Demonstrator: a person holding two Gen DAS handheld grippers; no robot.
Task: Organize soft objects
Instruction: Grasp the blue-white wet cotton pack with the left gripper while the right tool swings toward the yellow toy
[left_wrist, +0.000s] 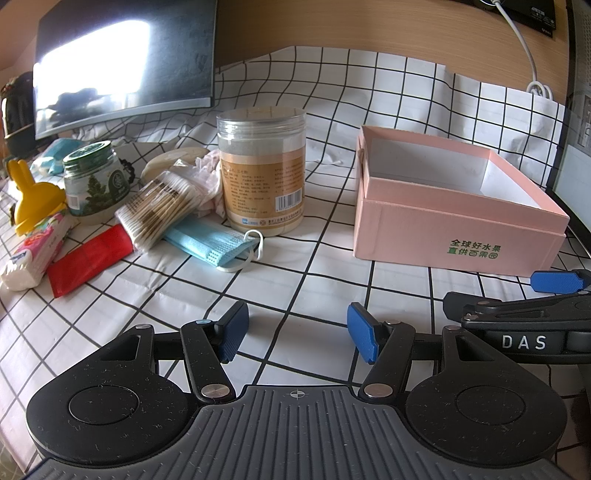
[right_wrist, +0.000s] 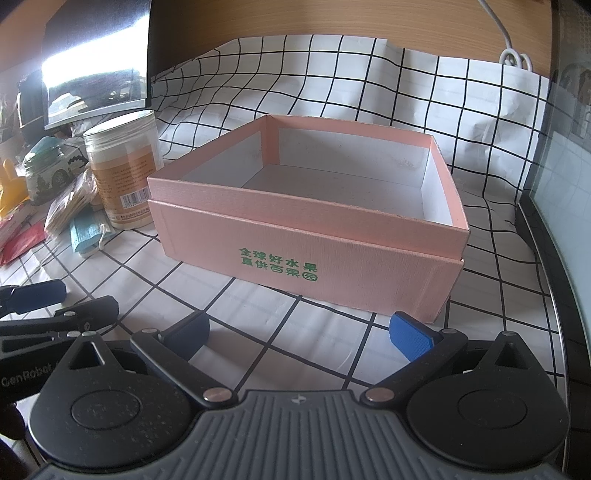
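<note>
An open pink box (left_wrist: 458, 236) (right_wrist: 314, 240) with green print and a bare white inside stands on the checked cloth. Left of it lie soft things: a folded blue face mask (left_wrist: 212, 243) (right_wrist: 83, 234), a pink-white cloth (left_wrist: 208, 173), a bag of cotton swabs (left_wrist: 159, 210), a tissue pack (left_wrist: 33, 258) and a red packet (left_wrist: 88, 260). My left gripper (left_wrist: 297, 332) hovers open above bare cloth, short of the mask. Just in front of the box, my right gripper (right_wrist: 301, 334) stands open with nothing between its fingers; in the left wrist view its blue fingers (left_wrist: 557, 280) show at the right edge.
A tall clear jar with an orange label (left_wrist: 262, 173) (right_wrist: 123, 173) stands between the pile and the box. A green-lidded jar (left_wrist: 94, 181), a yellow toy (left_wrist: 31, 199) and a monitor (left_wrist: 122, 62) sit at the left. A dark edge (right_wrist: 546, 266) borders the right.
</note>
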